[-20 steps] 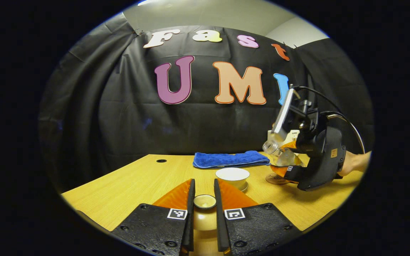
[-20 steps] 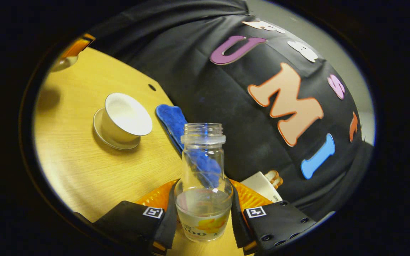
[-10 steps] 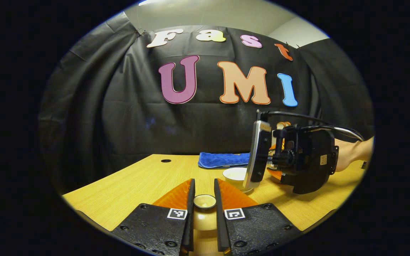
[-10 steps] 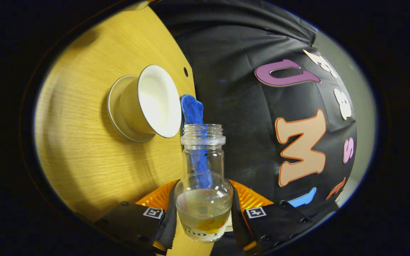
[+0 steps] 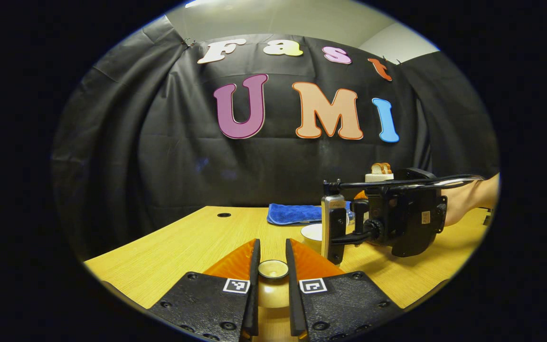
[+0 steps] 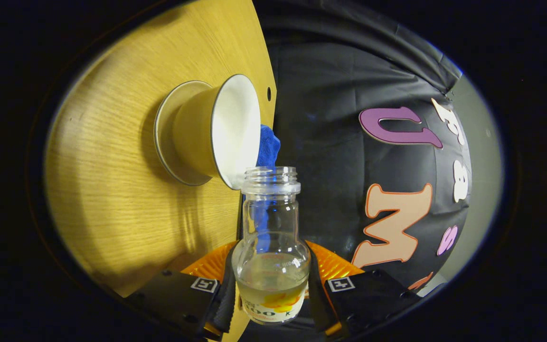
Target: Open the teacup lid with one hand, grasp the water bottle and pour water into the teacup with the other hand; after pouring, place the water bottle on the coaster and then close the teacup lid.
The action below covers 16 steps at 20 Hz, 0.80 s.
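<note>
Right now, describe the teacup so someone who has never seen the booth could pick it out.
Start at the wooden table in front of the black cloth wall. Before the folded blue towel at its far edge stands the teacup, on a round saucer. It is the only open, flared vessel, white inside, lid off, with the mouth of the tilted water bottle beside its rim.

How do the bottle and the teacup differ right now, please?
The bottle is clear glass with a narrow neck; the teacup is opaque with a wide flared mouth. The bottle is clamped in the right hand-held gripper; the teacup sits on its saucer. Both are open.
</note>
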Each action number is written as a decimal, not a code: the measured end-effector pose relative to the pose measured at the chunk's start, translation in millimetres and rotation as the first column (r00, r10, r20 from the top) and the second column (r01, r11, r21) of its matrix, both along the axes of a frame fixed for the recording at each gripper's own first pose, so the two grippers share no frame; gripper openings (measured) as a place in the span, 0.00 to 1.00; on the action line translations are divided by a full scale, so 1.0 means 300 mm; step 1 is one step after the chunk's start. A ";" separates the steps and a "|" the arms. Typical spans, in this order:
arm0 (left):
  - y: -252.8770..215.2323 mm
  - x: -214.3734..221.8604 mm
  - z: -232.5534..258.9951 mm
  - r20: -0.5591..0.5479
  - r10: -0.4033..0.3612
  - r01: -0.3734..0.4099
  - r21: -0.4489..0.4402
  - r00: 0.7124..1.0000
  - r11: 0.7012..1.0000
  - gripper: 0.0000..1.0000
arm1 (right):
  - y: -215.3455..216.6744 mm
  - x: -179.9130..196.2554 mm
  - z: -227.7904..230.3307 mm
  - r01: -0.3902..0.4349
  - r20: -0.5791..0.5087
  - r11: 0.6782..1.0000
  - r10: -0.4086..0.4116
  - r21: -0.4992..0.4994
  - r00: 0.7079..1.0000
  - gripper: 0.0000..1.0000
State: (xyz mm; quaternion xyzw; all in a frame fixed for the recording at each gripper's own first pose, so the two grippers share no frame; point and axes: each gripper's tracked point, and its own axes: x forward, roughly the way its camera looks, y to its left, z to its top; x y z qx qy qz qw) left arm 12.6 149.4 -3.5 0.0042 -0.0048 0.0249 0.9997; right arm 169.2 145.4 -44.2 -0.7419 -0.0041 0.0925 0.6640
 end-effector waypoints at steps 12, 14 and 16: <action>0.010 0.001 0.003 -0.003 0.012 -0.012 -0.003 1.000 1.000 0.23 | 0.047 0.011 0.013 -0.038 0.045 0.982 0.048 -0.187 0.998 0.67; 0.014 -0.002 -0.001 -0.003 0.020 -0.020 -0.003 1.000 1.000 0.23 | 0.050 0.015 0.011 -0.040 0.047 0.979 0.050 -0.199 0.998 0.67; 0.016 -0.002 0.000 -0.004 0.024 -0.024 -0.004 1.000 1.000 0.23 | 0.063 0.014 0.015 -0.042 0.051 0.975 0.054 -0.218 0.997 0.67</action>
